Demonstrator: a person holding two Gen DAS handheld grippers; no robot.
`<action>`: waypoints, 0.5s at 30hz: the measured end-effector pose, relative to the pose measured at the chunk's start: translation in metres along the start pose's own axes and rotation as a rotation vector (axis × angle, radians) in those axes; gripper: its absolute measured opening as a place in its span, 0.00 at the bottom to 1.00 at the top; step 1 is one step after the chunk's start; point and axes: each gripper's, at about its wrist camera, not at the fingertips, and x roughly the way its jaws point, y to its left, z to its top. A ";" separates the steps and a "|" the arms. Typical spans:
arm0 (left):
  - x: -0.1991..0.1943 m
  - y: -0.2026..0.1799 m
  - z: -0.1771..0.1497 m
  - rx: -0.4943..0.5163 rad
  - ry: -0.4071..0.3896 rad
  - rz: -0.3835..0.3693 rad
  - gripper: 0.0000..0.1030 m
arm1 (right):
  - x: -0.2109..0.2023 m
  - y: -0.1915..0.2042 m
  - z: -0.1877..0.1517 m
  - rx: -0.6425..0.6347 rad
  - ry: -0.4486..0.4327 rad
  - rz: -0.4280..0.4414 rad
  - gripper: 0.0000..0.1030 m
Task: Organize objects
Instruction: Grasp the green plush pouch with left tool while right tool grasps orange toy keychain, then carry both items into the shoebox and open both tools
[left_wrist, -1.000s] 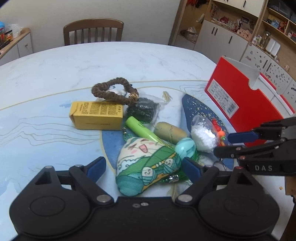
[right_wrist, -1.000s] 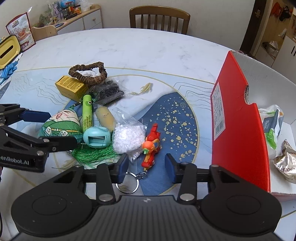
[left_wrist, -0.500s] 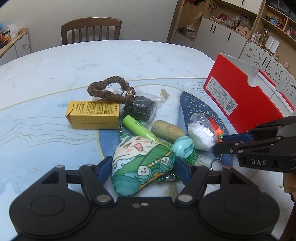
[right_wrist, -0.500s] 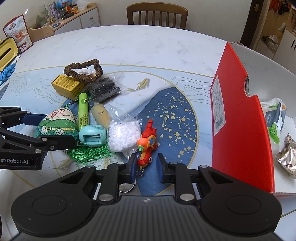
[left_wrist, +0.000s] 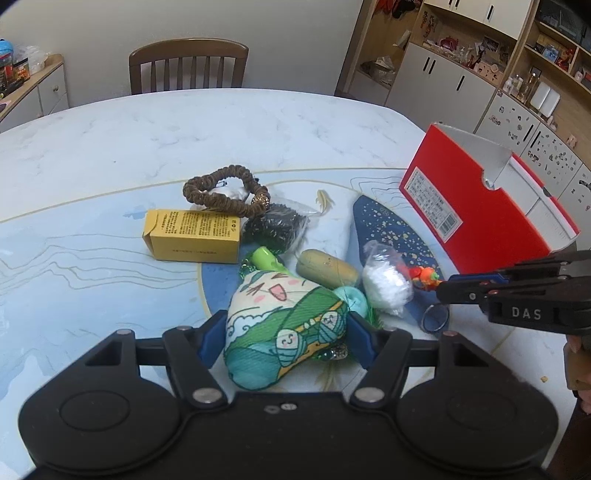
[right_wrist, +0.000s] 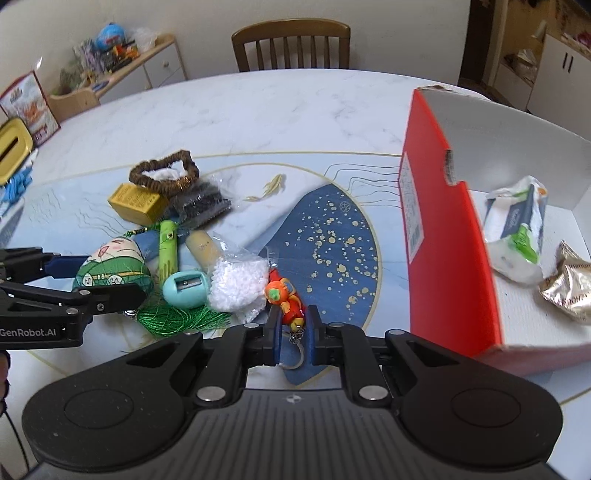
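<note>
A green cartoon plush pouch (left_wrist: 284, 314) lies at the near end of a heap on the marble table (left_wrist: 184, 140). My left gripper (left_wrist: 286, 334) is shut on it, one blue pad on each side. In the right wrist view the same pouch (right_wrist: 110, 273) sits between those fingers. A red-orange toy keychain (right_wrist: 284, 295) lies on the blue patch of the table, and my right gripper (right_wrist: 293, 330) is shut on its near end, above the key ring (right_wrist: 295, 360). The open red box (right_wrist: 443, 258) stands to the right.
The heap holds a yellow carton (left_wrist: 194, 240), a brown bead bracelet (left_wrist: 221, 192), a bag of black beads (left_wrist: 275, 225), a green tube (left_wrist: 264, 258), a white bead bag (left_wrist: 386, 284) and a teal sharpener (right_wrist: 184, 288). The box contains a white-green packet (right_wrist: 517, 225) and foil wrapper (right_wrist: 569, 284).
Both grippers moved forward and closed: the left one onto the plush pouch, the right one onto the red-orange keychain. The other objects have not shifted.
</note>
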 end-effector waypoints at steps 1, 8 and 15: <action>-0.003 -0.001 0.001 -0.001 -0.001 0.001 0.64 | -0.003 0.000 -0.001 0.006 0.000 0.000 0.12; -0.030 -0.002 0.008 -0.018 -0.024 -0.002 0.64 | -0.033 -0.005 -0.006 0.040 -0.028 0.017 0.12; -0.059 -0.013 0.022 -0.032 -0.055 -0.038 0.64 | -0.067 -0.011 -0.006 0.074 -0.076 0.060 0.12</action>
